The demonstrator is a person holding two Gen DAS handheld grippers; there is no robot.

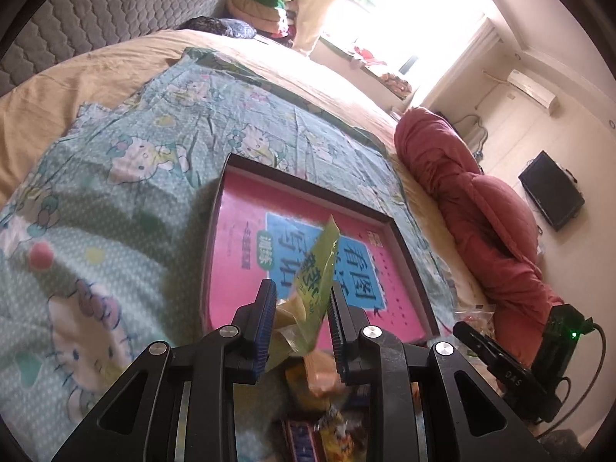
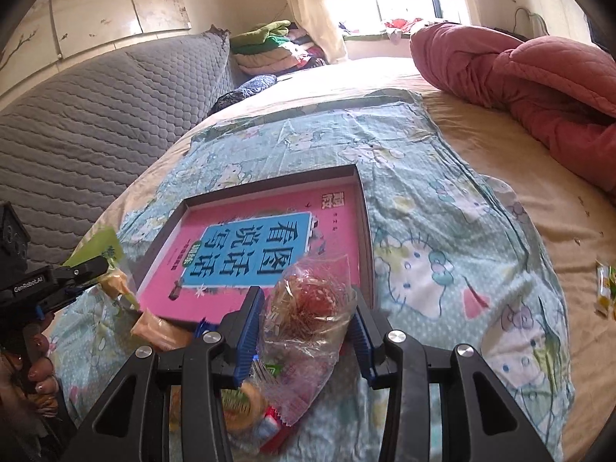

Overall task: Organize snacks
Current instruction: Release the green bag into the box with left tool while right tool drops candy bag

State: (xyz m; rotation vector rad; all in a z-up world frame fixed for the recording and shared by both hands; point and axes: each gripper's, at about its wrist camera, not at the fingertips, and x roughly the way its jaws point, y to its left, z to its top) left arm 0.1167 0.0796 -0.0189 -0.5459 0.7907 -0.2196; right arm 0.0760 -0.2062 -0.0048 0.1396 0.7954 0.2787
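Left wrist view: the left gripper [image 1: 302, 308] is clamped on a yellow-green plastic snack packet with dark lettering [image 1: 315, 265], which sticks up between its blue pads above the near edge of the shallow dark-rimmed tray with a pink printed base [image 1: 246, 208]. The tray lies on a mint cartoon-cat cloth [image 1: 134, 146] spread over the bed. More loose wrapped snacks [image 1: 319, 385] lie just below the gripper. The right gripper [image 1: 496, 354] shows at the near right, beside a rolled red quilt [image 1: 481, 208].

Right wrist view: the right gripper [image 2: 308, 308] grips a clear crinkly bag holding red and golden snacks [image 2: 315, 300], at the tray's [image 2: 362, 208] near right corner. Far left, the left gripper [image 2: 88, 269] holds the green packet [image 2: 104, 246] by the tray's left side. A small yellow-green wrapper [image 2: 604, 285] lies well apart at right on the tan bedsheet [image 2: 500, 146].
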